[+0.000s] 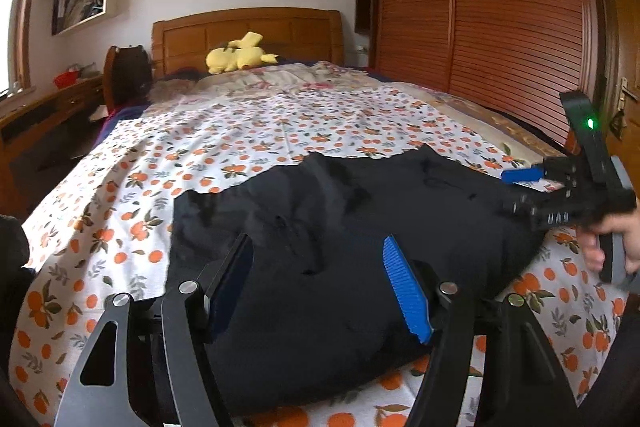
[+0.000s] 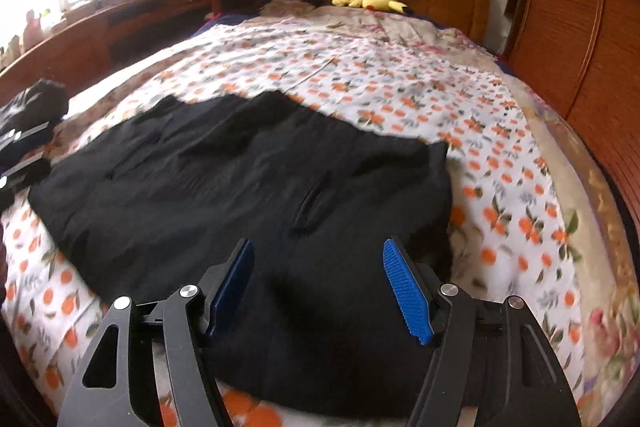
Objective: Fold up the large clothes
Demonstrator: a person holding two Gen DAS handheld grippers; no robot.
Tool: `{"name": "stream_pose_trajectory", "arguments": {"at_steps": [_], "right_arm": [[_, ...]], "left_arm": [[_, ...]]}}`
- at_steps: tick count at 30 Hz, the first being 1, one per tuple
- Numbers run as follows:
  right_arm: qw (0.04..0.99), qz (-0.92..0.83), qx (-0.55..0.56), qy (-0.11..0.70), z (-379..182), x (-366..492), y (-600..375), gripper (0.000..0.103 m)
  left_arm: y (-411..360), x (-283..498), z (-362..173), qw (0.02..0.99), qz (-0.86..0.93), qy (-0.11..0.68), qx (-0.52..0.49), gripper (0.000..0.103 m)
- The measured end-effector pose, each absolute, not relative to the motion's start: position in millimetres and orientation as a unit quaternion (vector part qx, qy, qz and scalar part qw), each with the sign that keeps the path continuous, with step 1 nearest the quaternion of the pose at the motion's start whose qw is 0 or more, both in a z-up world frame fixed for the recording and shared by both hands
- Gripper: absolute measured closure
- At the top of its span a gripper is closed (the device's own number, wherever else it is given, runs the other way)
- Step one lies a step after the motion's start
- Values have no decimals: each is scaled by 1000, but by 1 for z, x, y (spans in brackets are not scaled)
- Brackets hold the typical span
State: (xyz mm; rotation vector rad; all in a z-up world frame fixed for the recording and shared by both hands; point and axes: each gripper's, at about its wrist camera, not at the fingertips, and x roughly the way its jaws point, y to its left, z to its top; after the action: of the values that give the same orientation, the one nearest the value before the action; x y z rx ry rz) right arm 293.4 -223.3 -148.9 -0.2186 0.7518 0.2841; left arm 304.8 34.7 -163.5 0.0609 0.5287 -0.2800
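Black garment (image 2: 240,195) lies spread flat on the bed (image 2: 500,131), on its orange-print sheet, likely so edges can be found for folding. Left claw (image 1: 318,287) hangs over its near hem, fingers spread, holding nothing. Right claw (image 2: 318,287) is also spread and empty above the hem, seen at 3 o'clock in the left view. Yellow plush (image 1: 238,57) sits at 12 o'clock, well apart.

I see 1 large black garment (image 1: 340,227) spread across the orange-print bedsheet (image 1: 240,131), mostly flat with shallow wrinkles. Its far edge runs jagged and uneven. From the right wrist, a slit pocket (image 2: 310,205) shows near its right side.
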Motion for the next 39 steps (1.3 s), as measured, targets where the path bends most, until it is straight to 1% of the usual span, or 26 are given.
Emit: {"name": "stream_pose_trajectory", "arguments": {"at_steps": [6, 8, 10, 12, 17, 27, 33, 34, 36, 39], "right_arm": [[920, 118, -94, 362, -162, 280, -233, 39], [917, 112, -92, 372, -172, 280, -239, 39], [905, 114, -95, 400, -186, 283, -239, 39], [903, 117, -103, 401, -193, 284, -237, 39], [907, 122, -86, 393, -190, 280, -243, 39], [932, 94, -57, 346, -160, 259, -266, 39], [932, 67, -43, 352, -165, 266, -284, 39], [932, 64, -42, 355, -168, 267, -285, 37], [928, 61, -35, 365, -173, 271, -288, 32], [924, 63, -19, 376, -179, 273, -293, 29]], "left_arm": [[18, 300, -170, 949, -158, 269, 32, 33], [13, 300, -173, 948, -160, 273, 37, 33], [7, 300, -178, 946, -164, 278, 39, 33], [3, 302, -181, 944, -167, 283, 42, 33], [-7, 304, -187, 940, -172, 290, 47, 33], [-13, 309, -200, 935, -171, 306, 56, 33], [-14, 311, -206, 933, -171, 312, 60, 33], [-15, 310, -207, 932, -171, 313, 60, 33], [-14, 311, -207, 932, -171, 314, 59, 33], [-15, 312, -208, 932, -171, 315, 60, 33]]}}
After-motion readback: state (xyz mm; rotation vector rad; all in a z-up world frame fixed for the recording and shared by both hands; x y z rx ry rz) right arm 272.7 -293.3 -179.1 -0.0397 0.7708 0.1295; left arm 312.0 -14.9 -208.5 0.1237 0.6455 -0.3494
